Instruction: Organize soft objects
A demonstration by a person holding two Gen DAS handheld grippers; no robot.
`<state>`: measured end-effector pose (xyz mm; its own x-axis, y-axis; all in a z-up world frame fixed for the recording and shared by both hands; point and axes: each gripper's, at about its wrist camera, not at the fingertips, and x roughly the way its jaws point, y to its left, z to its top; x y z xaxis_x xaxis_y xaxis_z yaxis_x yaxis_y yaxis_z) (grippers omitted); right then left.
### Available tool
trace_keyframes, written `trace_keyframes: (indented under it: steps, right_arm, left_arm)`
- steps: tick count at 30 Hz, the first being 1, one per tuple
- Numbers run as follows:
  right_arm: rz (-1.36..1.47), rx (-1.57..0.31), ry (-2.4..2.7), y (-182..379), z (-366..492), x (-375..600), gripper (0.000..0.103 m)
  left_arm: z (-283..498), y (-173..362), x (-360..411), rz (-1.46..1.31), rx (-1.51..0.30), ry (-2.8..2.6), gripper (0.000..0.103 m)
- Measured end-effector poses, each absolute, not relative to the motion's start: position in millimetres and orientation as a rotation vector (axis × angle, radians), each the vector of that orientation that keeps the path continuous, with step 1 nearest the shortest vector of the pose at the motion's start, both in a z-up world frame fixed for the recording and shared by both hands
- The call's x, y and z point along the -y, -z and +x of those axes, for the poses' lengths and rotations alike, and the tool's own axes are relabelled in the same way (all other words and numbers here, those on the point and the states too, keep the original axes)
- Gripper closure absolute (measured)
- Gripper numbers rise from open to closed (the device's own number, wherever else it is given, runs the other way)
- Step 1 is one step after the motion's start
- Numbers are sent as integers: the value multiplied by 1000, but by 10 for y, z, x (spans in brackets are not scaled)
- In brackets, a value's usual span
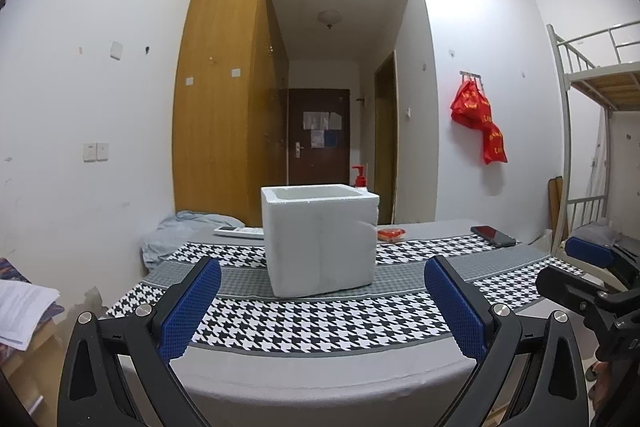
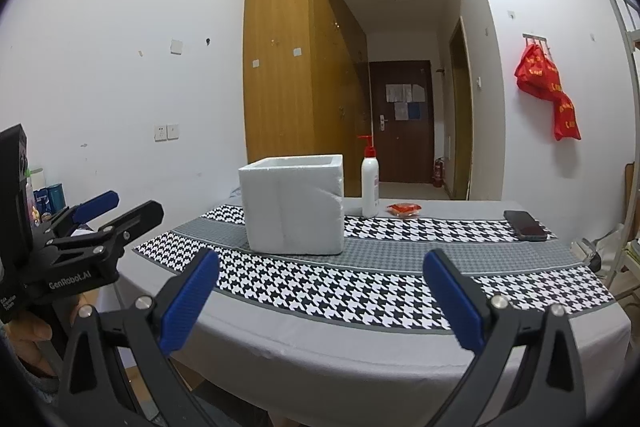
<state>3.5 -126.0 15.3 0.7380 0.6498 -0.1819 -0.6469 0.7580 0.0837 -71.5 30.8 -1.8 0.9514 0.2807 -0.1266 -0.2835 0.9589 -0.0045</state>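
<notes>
Soft objects: only candidates visible are a crumpled pale blue-grey cloth (image 1: 176, 227) at the far-left edge of the surface (image 1: 320, 375) and a small orange-red crinkly packet (image 2: 404, 209) beyond the white square foam box (image 2: 294, 205). Box sits open-topped on the houndstooth runner (image 2: 320, 291), beside a white pump bottle (image 2: 370, 187). Left hand-held gripper (image 1: 322, 301) spread wide, empty. Right hand-held gripper (image 2: 320, 297) also spread, empty. Likely step: reach for a soft item; approach low, pinch the bulk, avoid knocking the light box or black phone (image 2: 525, 225).
</notes>
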Motion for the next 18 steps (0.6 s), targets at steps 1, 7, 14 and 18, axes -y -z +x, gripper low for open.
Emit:
trace_keyframes:
  steps: [1,7,14,18]
  right_arm:
    - [11,-206,-710,-149,27,1248,0]
    - [-1,-205,-709,-152,10,1231,0]
    - [-4,-209,-703,-159,16,1226,0]
    - [-3,-210,-704,-161,13,1228,0]
  left_arm:
    - [-720,25,-313,-27,-127,-292,1]
    - [-736,27,-300,-23,-129,-290,1]
    - [-751,33,-306,-21,-130,-289,1]
    - [-765,34,-302,-20,-124,-290,1]
